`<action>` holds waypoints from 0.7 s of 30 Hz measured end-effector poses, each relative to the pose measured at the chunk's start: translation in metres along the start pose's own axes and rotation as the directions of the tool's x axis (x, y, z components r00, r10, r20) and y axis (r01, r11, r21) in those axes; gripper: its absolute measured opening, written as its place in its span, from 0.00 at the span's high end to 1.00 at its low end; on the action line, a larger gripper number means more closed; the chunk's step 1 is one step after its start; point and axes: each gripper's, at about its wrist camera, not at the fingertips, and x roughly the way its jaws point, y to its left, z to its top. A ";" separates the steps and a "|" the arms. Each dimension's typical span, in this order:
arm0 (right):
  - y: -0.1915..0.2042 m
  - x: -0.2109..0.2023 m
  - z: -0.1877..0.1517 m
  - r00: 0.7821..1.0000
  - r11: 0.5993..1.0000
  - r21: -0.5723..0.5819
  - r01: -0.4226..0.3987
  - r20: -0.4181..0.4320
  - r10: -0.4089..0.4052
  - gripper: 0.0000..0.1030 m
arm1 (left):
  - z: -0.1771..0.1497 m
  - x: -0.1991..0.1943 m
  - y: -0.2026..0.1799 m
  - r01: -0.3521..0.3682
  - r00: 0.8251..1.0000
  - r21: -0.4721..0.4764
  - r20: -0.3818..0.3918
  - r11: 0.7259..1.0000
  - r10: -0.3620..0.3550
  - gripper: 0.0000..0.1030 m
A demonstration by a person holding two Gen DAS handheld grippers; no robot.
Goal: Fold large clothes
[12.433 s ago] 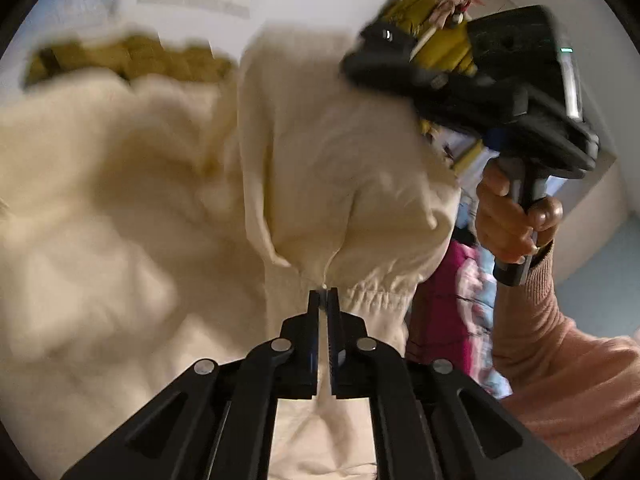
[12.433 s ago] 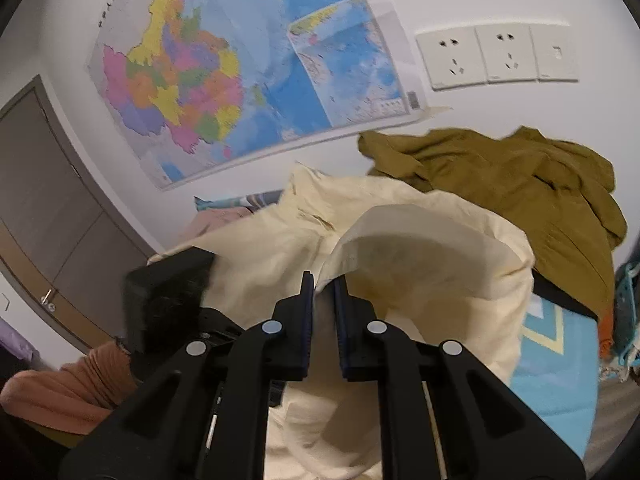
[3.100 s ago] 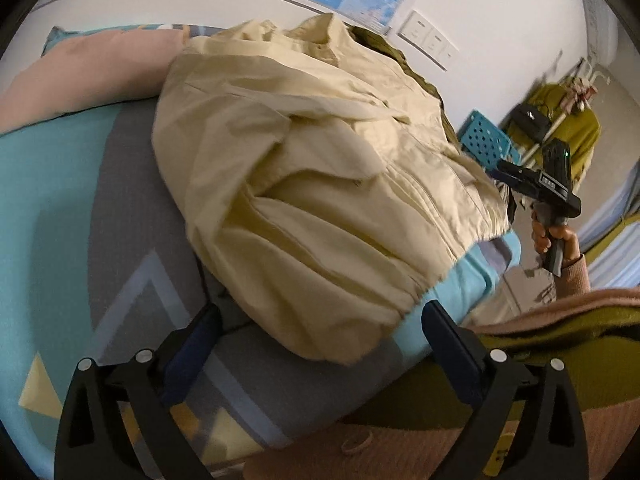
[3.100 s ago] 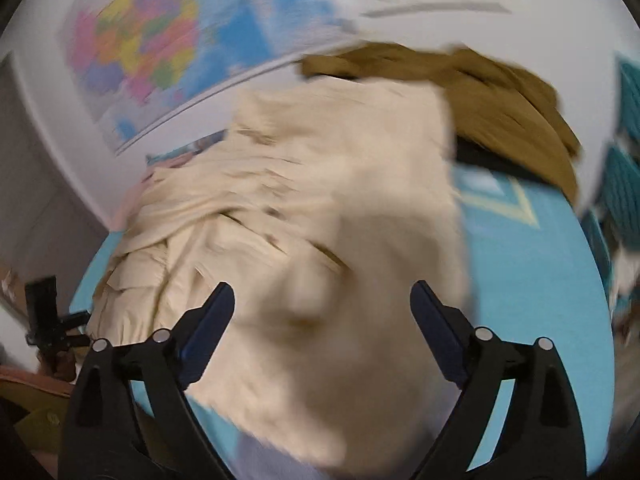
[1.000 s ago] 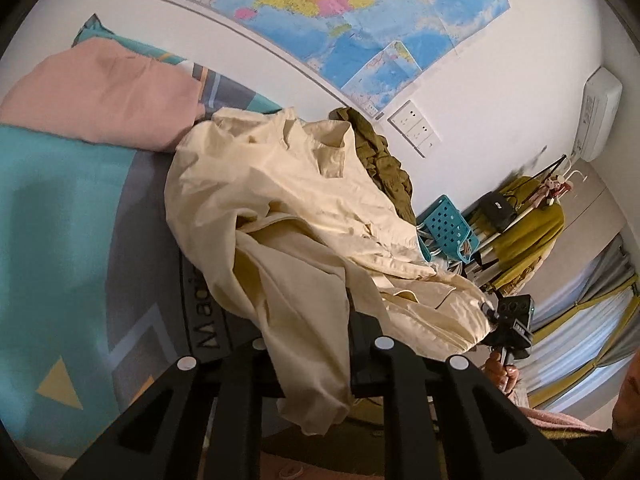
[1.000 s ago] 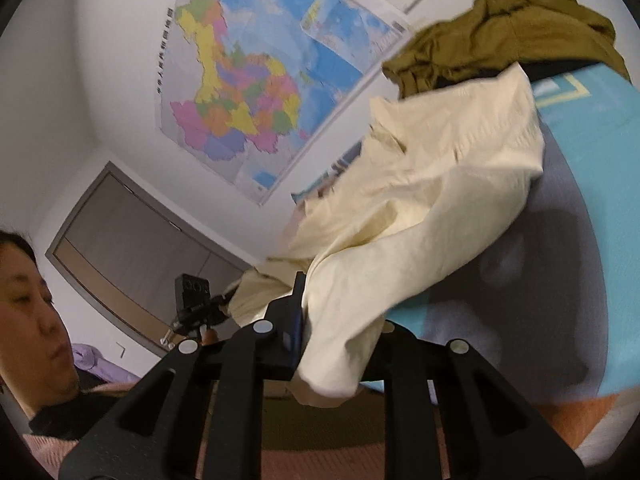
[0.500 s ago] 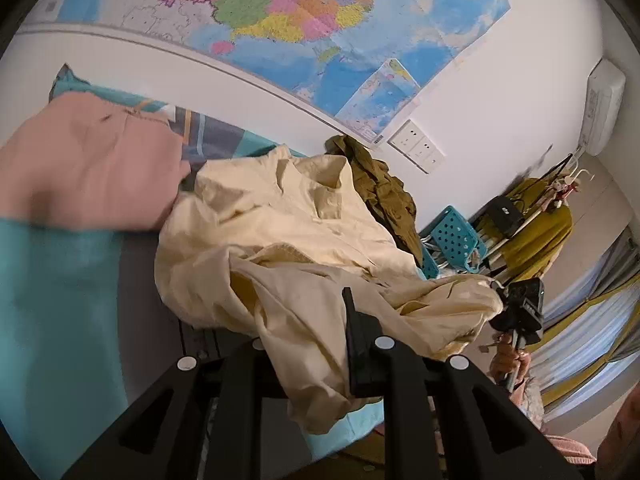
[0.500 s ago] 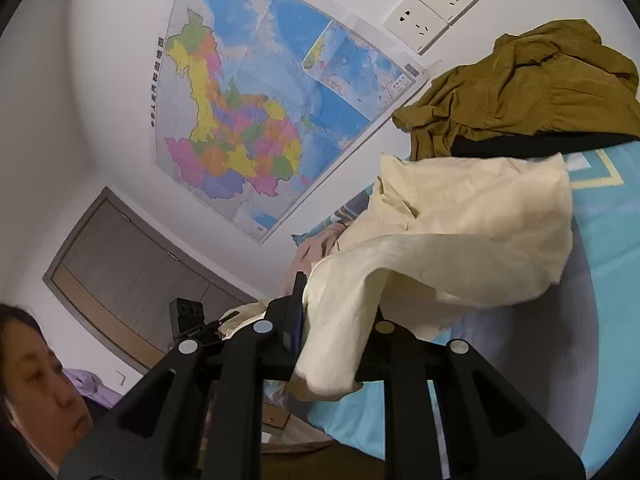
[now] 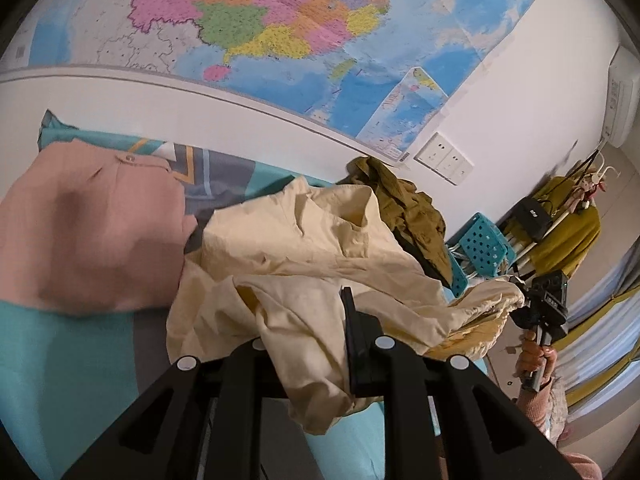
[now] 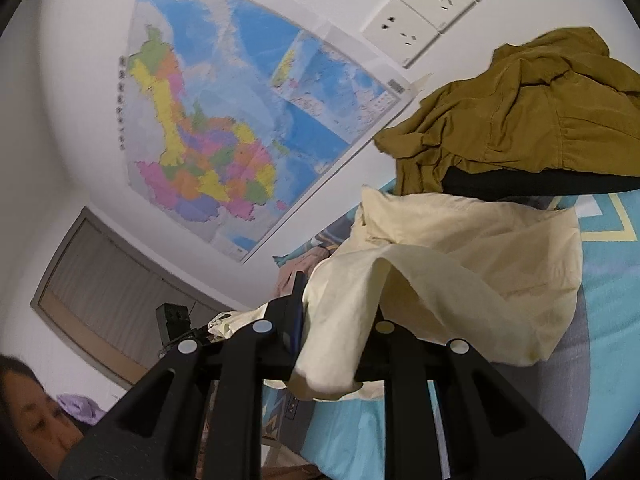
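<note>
A large cream jacket [image 9: 312, 248] lies crumpled on the teal and grey bed cover [image 9: 60, 360], its near edge lifted off the bed. My left gripper [image 9: 308, 312] is shut on a bunch of that edge, and cloth hangs over its left finger. In the same view, far right, the right gripper [image 9: 518, 294] grips the other end of the hem in a person's hand. From the right wrist, my right gripper [image 10: 336, 304] is shut on cream jacket [image 10: 460, 248] cloth that drapes over its right finger. The left gripper [image 10: 204, 330] shows small at the left.
A pink garment [image 9: 80, 232] lies on the bed to the left, and an olive garment [image 10: 520, 120] is heaped against the wall behind the jacket. A teal perforated basket [image 9: 484, 248] and a clothes rack [image 9: 568, 236] stand beyond the bed. A wall map [image 9: 280, 40] hangs above.
Both grippers have risen and drawn back with the hem still clamped. The near part of the jacket has come up off the bed, and more wall shows in both views.
</note>
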 end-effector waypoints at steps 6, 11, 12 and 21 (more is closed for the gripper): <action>-0.013 0.019 0.021 0.999 0.999 0.030 0.037 -0.010 -0.036 0.83 | 0.025 0.019 0.006 -0.034 0.999 0.000 -0.021 0.999 0.034 0.85; -0.025 0.036 0.035 0.998 0.996 0.062 0.062 -0.019 -0.061 0.83 | 0.046 0.039 0.017 -0.059 0.997 -0.012 -0.044 0.998 0.059 0.85; -0.028 0.039 0.038 0.997 0.995 0.070 0.069 -0.021 -0.068 0.83 | 0.049 0.043 0.019 -0.062 0.997 -0.016 -0.048 0.998 0.062 0.85; -0.049 0.071 0.066 0.989 0.983 0.118 0.141 -0.050 -0.136 0.81 | 0.076 0.079 0.043 -0.099 0.992 -0.050 -0.089 0.994 0.094 0.85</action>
